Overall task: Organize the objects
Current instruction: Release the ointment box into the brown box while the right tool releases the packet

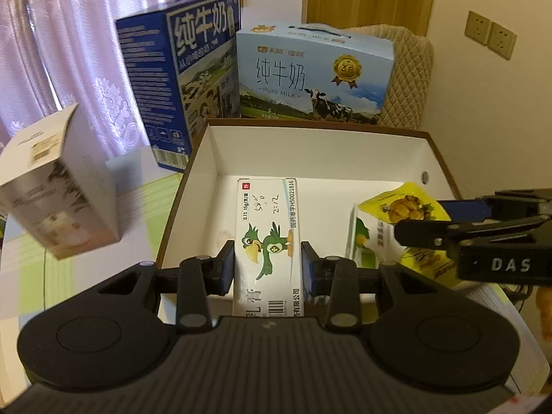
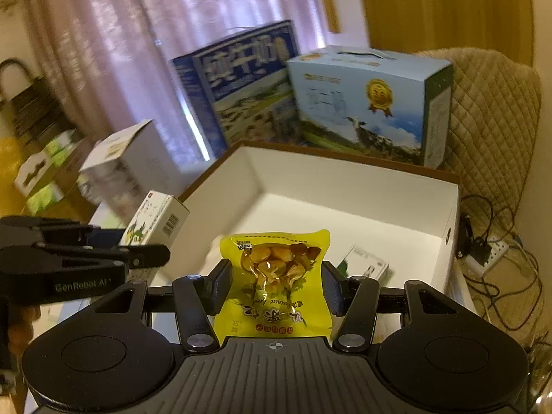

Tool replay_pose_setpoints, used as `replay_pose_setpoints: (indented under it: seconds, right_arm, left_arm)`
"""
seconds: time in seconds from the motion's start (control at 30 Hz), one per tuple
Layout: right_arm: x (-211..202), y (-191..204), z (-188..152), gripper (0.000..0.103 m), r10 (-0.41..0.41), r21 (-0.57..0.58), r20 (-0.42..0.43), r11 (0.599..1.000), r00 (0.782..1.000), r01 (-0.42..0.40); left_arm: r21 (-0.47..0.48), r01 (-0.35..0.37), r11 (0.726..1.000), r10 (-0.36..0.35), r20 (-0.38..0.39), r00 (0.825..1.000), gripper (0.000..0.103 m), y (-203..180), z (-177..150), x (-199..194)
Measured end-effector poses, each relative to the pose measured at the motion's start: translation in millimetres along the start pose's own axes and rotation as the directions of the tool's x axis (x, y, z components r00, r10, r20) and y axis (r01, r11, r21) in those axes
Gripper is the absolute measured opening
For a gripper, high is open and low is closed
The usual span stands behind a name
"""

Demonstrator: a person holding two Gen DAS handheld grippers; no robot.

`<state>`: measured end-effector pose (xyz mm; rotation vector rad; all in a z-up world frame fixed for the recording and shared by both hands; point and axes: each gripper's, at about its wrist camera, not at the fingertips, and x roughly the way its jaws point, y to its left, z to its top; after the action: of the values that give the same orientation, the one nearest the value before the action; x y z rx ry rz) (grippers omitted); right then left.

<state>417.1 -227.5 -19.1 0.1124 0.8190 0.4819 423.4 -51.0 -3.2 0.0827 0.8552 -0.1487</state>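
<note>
Both hand-held grippers hovered loaded over the white-lined open cardboard box [image 1: 345, 151].
The left hand-held gripper [image 1: 268, 263] clamped a white parrot-printed ointment carton [image 1: 267, 241], long axis pointing ahead; the right hand-held gripper [image 2: 276, 284] clamped a yellow chestnut pouch [image 2: 276, 276].

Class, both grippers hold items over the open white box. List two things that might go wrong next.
1. The left gripper and right gripper hang close together over the white open box; they may collide.
2. The soft yellow snack pouch may slip or land on the small white-and-green carton below.
</note>
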Motion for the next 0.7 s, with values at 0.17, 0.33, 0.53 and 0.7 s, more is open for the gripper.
replay_pose_setpoints:
  seconds: [0.17,0.33,0.53,0.7]
  right_arm:
    - [39.1,-14.7,18.1,0.052,-0.012,0.110,-0.015,0.994,1.000,0.013]
    - [73.2,-27.5,30.5,0.052,-0.029,0.186,-0.029,0.982,0.999,0.033]
    - [100.2,-41.6,37.8,0.052,-0.040,0.256,-0.051,0.965,0.998,0.052]
    - [114.6,-47.4,40.6,0.052,-0.041,0.292,-0.055,0.955,0.998,0.055]
  left_arm:
    - [0.017,-0.004,1.000,0.004,-0.031,1.000,0.033,2.1,21.2,38.3]
    - [0.018,-0.008,1.000,0.009,-0.070,0.998,0.033,7.7,37.2,79.4]
    - [0.016,-0.010,1.000,0.011,-0.102,0.995,0.033,15.6,51.1,117.0]
    - [0.021,0.009,1.000,-0.007,-0.112,0.994,0.033,17.0,56.6,135.2]
